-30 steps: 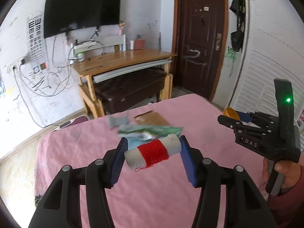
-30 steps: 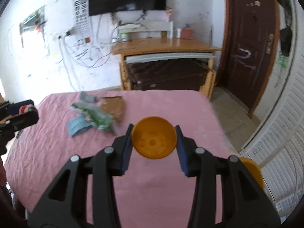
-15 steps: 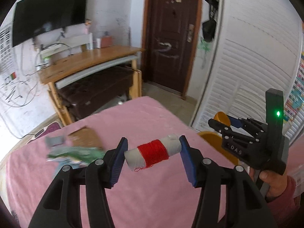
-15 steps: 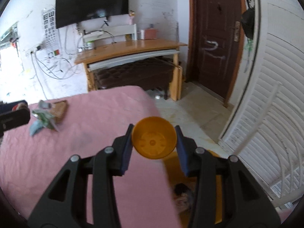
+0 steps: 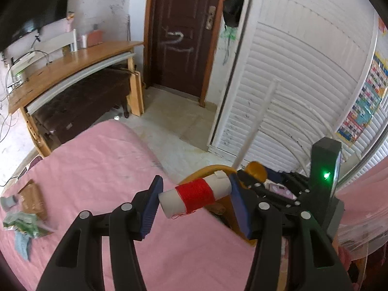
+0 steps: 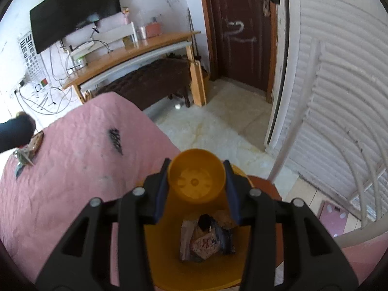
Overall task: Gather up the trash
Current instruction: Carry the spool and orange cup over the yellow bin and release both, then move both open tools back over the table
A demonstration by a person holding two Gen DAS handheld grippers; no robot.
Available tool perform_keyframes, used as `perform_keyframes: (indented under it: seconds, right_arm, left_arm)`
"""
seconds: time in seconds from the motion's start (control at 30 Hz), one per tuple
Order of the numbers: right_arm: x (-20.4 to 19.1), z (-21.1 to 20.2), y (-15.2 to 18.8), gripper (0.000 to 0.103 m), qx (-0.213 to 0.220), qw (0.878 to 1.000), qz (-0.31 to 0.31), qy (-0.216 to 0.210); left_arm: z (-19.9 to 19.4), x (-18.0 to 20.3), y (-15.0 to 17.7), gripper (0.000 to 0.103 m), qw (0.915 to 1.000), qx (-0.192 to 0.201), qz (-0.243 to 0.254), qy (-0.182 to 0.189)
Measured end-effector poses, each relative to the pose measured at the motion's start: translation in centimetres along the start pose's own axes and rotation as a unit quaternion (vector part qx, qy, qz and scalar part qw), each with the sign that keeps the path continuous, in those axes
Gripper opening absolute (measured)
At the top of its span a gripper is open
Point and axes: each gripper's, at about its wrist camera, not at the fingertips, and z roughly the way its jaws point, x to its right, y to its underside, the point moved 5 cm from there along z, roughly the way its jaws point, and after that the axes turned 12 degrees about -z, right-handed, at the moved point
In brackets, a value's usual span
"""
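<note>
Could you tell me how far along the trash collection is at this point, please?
Done: some wrappers already lie inside the yellow bin. In hand: the right claw holds a yellow cup over the bin, its jaws opening; the left claw grips a spool of red thread near the bin. Left: a pile of scraps on the pink bedcover.

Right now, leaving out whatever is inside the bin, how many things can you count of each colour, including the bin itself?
Orange: 2, the cup and the bin
Red and white: 1, the thread spool
Brown: 1, the card
Grey: 1, the scrap
Green: 1, the wrapper
Blue: 1, the paper
Total: 7
</note>
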Motion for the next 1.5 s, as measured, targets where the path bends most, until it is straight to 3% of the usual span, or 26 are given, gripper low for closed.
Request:
perform_keyframes:
  seconds: [0.07,0.1,0.47,0.7,0.83,1.0,1.17,1.5]
  right_arm:
    - [0.5,0.5,0.4,0.067,-0.008,1.0,0.005,-0.002]
    - [0.9,0.6,0.6,0.069,-0.006,1.0,0.016,-0.007]
    - [5.7,-0.6,1.3,0.069,0.008,0.996,0.092,-0.011]
    - [5.7,-1.1,1.1,0.069,0.015,0.995,0.099,-0.014]
    - [5.6,-1.1,1.2,0.069,0.015,0.994,0.102,-0.02]
    - [5.4,-1.2,1.0,0.069,0.018,0.994,0.1,-0.025]
    - [3.8,-1.3,0.4,0.069,0.017,0.996,0.085,-0.032]
    - [-4.3,-1.1,-2.7,0.07,0.02,0.998,0.002,-0.066]
  left_arm:
    - [1.0,0.9,0.2,0.051,0.9999,-0.013,0.0,0.006]
    - [1.4,1.4,0.3,0.051,0.9998,-0.019,-0.001,0.009]
    - [3.7,2.9,1.2,0.051,0.9982,-0.053,-0.009,0.026]
    - [4.0,4.1,1.2,0.053,0.9972,-0.064,0.004,0.039]
    - [3.5,4.0,1.1,0.059,0.9977,-0.056,0.006,0.037]
    - [1.5,1.6,0.6,0.067,0.9993,-0.024,-0.013,0.024]
    - [-0.2,-1.8,0.5,0.068,0.9994,-0.006,-0.033,0.007]
    - [-4.6,-10.0,0.8,0.072,0.9955,0.042,-0.064,-0.056]
